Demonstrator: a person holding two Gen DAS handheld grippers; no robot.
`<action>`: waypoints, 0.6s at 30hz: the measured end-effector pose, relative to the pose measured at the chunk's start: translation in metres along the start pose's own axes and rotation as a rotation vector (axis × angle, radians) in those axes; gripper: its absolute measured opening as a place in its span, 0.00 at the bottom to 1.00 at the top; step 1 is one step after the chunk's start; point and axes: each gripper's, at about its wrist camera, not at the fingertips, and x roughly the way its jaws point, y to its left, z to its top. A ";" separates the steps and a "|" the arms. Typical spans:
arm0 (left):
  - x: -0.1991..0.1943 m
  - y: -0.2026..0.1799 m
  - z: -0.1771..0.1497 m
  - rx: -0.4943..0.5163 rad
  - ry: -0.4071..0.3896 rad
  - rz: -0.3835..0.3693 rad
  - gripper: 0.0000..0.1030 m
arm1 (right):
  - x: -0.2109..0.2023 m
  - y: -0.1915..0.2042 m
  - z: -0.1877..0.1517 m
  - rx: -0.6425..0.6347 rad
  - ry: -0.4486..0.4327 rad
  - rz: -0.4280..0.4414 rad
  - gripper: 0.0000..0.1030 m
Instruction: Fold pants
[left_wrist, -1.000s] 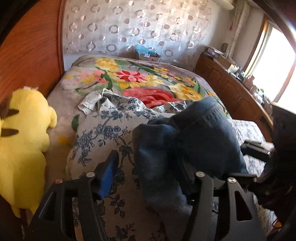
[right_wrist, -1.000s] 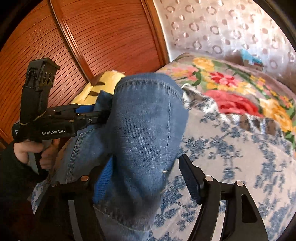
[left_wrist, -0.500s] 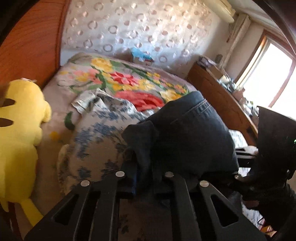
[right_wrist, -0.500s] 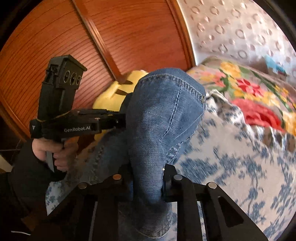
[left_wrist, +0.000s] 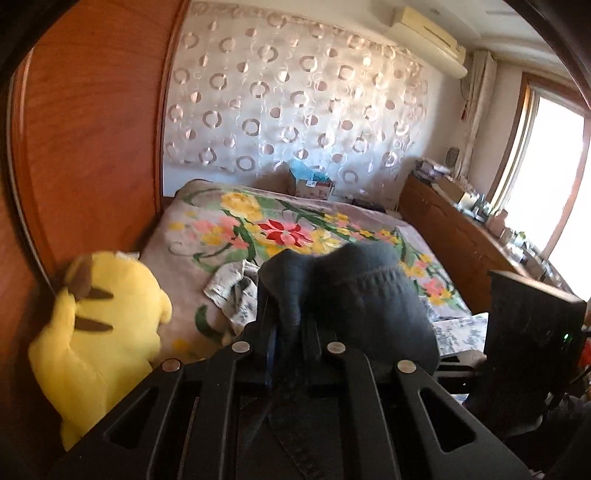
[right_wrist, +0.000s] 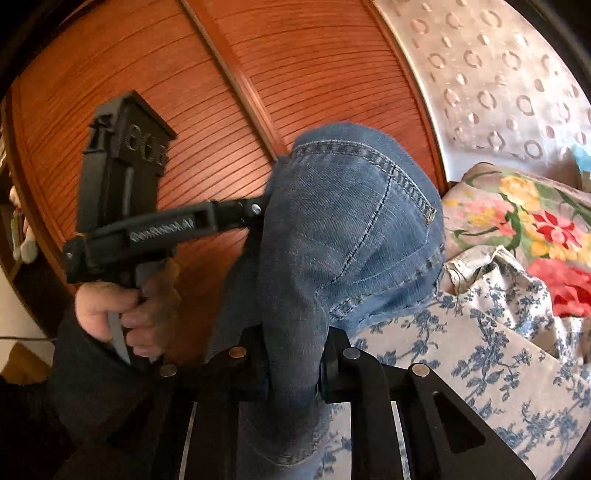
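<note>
Blue jeans hang bunched in the air above the bed, held from both sides. In the right wrist view my right gripper is shut on a thick fold of denim at the bottom of the bundle. My left gripper reaches in from the left, held by a hand, and its tips are buried in the cloth. In the left wrist view the jeans look dark, and my left gripper is shut on a narrow fold of them. The right gripper's body shows at the right edge.
A yellow plush toy lies at the bed's left edge against a wooden wardrobe. A flowered blanket and a blue-patterned sheet cover the bed. A cardboard box stands at the far end, a wooden dresser on the right.
Both grippers went from open around the denim to shut on it. Both then rose, lifting the jeans off the sheet.
</note>
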 end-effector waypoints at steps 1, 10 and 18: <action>0.008 -0.001 0.001 0.013 0.016 0.005 0.11 | 0.003 -0.006 -0.003 0.008 0.009 -0.029 0.17; 0.081 -0.014 -0.019 0.061 0.161 0.060 0.27 | 0.005 -0.066 -0.030 0.086 0.172 -0.280 0.48; 0.055 -0.033 -0.030 0.114 0.133 0.128 0.62 | -0.033 -0.056 -0.016 0.057 0.122 -0.388 0.51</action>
